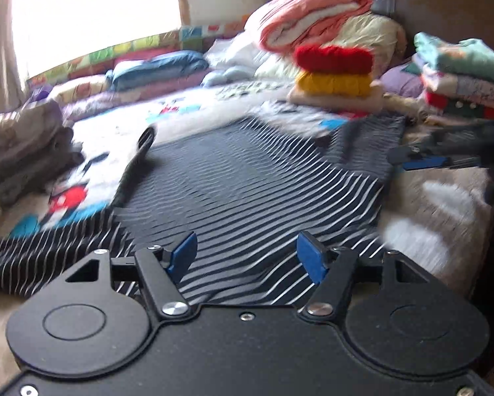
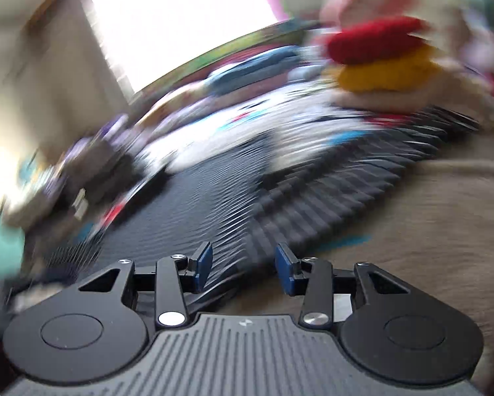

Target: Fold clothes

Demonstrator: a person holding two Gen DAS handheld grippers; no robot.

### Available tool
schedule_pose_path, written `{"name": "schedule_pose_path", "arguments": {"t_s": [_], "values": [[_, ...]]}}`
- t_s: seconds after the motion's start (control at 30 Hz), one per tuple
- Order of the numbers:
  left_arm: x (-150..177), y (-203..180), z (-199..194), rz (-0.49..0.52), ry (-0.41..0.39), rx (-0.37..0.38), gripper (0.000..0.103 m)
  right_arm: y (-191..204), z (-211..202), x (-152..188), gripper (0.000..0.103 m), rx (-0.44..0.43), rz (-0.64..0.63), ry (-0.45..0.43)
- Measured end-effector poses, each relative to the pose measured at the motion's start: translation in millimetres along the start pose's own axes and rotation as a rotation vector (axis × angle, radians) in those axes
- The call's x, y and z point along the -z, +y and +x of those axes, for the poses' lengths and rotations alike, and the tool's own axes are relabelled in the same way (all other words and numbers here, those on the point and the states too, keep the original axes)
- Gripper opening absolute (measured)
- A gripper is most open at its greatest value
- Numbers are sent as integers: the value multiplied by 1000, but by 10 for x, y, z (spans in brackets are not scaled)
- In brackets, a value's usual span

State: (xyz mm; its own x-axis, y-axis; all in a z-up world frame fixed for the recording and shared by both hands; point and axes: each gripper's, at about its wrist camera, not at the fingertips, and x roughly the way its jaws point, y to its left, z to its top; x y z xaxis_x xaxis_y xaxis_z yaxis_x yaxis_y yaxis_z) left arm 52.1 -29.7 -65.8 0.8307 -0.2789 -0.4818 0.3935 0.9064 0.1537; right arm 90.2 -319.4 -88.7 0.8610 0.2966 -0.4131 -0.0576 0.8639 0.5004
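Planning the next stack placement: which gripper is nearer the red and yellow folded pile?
Right, I think. In the left wrist view the right gripper hovers at the striped garment's far right edge, near the pile. The left gripper sits open at the garment's near hem, opposite the pile.

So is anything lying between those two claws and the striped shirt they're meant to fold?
Nothing visible. The left claw and right claw are both open right over the near edge of the striped shirt. The piles of folded clothes sit beyond it.

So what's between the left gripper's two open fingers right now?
Only the striped shirt: in the left wrist view its near edge lies under the gap of the open left gripper, and nothing is pinched.
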Motion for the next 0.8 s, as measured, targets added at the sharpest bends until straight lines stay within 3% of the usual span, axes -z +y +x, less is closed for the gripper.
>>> {"name": "schedule_pose_path", "arguments": {"t_s": [0.07,0.13,0.17,0.3,0.4,0.57,0.6,0.67,0.7,0.73,0.8], "values": [[-77,-186,49,39,-11,18,66,-302,8,-96,47,61,112,-46],[-155,-376,134,84,-10,43,66,-554,80,-234,58,104,208,-77],[-197,-478,196,110,-7,54,66,-666,136,-297,59,124,246,-81],[-314,-828,476,228,10,60,66,-947,310,-541,59,135,319,-96],[-372,-1092,702,318,26,66,66,-1120,428,-707,65,162,364,-116],[-349,-1403,1005,478,51,13,66,-1440,678,-911,65,200,432,-149],[-338,-1442,1046,503,53,1,66,-1498,713,-921,59,203,435,-151],[-322,-1482,1102,535,55,-11,57,-1601,778,-925,39,211,439,-151],[-325,-1497,1106,546,53,-16,29,-1622,789,-918,25,219,435,-151],[-331,-1510,1101,557,49,-22,4,-1635,795,-910,20,227,430,-152],[-343,-1537,1091,577,42,-35,3,-1542,725,-928,14,257,360,-200]]}}
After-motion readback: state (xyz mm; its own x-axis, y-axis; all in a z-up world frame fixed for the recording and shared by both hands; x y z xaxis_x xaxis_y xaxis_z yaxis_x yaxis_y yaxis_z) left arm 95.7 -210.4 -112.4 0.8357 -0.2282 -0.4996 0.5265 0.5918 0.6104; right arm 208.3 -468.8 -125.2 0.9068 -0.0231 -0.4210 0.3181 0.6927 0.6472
